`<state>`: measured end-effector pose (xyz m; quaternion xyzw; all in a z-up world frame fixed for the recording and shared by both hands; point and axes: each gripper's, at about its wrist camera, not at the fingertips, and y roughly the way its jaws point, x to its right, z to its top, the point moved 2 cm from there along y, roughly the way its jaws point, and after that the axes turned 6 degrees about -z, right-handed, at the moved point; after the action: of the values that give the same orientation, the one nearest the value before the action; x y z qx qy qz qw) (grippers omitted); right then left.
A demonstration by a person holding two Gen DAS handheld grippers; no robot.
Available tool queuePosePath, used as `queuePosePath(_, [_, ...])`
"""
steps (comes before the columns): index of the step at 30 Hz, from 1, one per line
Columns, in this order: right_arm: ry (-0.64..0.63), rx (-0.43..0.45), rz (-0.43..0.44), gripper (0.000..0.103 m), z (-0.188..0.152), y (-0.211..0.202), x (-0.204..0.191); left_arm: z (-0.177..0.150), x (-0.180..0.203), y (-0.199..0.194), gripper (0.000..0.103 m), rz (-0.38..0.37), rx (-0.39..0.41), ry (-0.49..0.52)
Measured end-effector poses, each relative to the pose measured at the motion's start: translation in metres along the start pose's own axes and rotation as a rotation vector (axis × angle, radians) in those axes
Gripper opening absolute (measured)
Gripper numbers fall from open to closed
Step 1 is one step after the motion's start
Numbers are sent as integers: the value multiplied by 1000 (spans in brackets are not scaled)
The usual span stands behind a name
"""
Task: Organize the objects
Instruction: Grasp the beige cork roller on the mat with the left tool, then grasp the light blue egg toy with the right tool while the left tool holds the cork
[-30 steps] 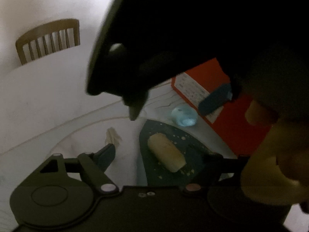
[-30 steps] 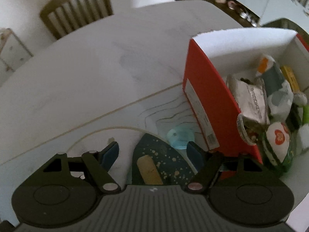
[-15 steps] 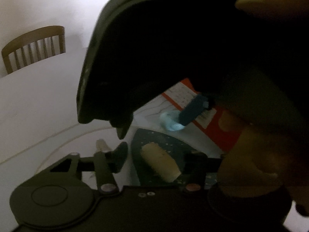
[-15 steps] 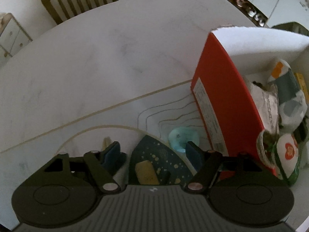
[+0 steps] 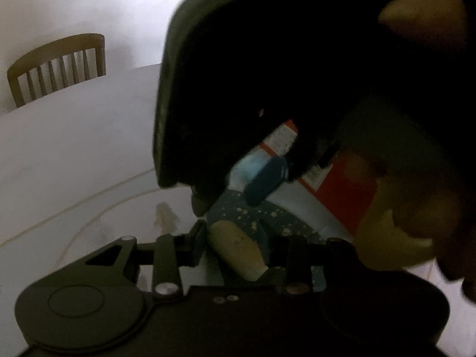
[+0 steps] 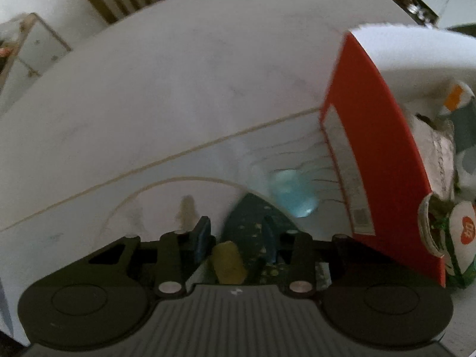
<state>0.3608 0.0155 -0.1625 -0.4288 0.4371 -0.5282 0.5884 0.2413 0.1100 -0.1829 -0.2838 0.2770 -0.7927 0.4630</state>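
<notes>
A beige roll-shaped piece [image 5: 235,250] lies on a dark teal speckled plate [image 5: 267,211] on the white table. My left gripper [image 5: 233,244] sits low over the plate, its two fingers pressed against the roll's sides. My right gripper [image 5: 232,192] hangs just above and beyond it as a big dark shape with one blue fingertip [image 5: 264,178]. In the right wrist view the right gripper [image 6: 236,239] stands narrowed but open astride the plate [image 6: 253,217], with the roll [image 6: 227,263] low between its fingers. Most of the left wrist view is blocked and dark.
A red open box [image 6: 372,148] holding several packets stands right of the plate. A pale blue lump [image 6: 294,192] lies between them. A small beige scrap [image 6: 187,208] lies on the table [image 6: 178,89], a wooden chair [image 5: 56,65] stands behind, and a hand [image 5: 395,238] is at the right.
Both grippers' fingers have drawn closer together. The left fingers have come in against the roll, and the right gripper has dropped lower over the plate.
</notes>
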Motion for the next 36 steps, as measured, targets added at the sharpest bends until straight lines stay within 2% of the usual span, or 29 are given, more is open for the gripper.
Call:
queuePosePath(7, [-227,92,38,37,12,-33,-5,-7,-16,-23,29,-16,7,-62])
queuePosePath(9, [-320,95,58,40,13,-40,-1,-13,-20,-31,29,-25,11,-78])
queuePosePath(14, [-619,103,72,49,-2,-60,3,9,-27,-24,29,-36,20,-90])
queuePosePath(17, [-772,117,60,49,-15,-64,1,8,-32,-32,29,-47,21,-104])
queuePosePath(20, [-881,129,43,49,-25,-64,-4,7,-27,-22,29,-50,21,-104])
queuePosePath(27, [-1061,141,-79,49,-16,-43,-22,8,-29,-17,29,-55,13,-112])
queuePosePath(30, [-1083,105,-124,49,-5,-31,-26,10,-30,-11,29,-55,8,-129])
queuePosePath(36, [-1091,-19,-184,49,11,4,-34,13,-33,-1,29,-51,-1,-153])
